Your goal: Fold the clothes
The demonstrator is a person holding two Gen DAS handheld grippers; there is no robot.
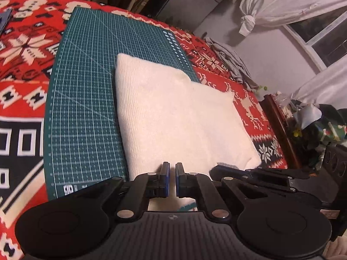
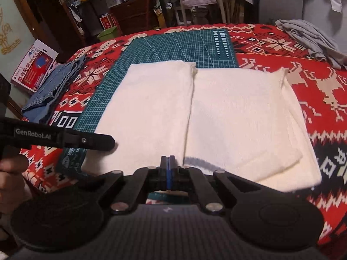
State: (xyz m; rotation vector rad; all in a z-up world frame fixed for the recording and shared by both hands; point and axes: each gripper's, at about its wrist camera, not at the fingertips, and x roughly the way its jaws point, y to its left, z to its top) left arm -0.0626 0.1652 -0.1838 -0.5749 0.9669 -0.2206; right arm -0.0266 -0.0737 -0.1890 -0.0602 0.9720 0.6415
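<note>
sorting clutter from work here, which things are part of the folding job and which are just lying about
Job: white garment, cutting mat beneath it, left gripper, right gripper.

Lying about: grey garment, folded denim, red box, patterned blanket.

A bed spread with a red, black and cream patterned knit blanket fills the middle of the room, its dark wooden side rail showing at one edge. Beyond it stands a dark wooden shelf unit crowded with bottles and boxes, and a pale grey wall runs to a white-framed window that looks dark. White curtains hang there, one tied in a knot. The light is warm and dim.
</note>
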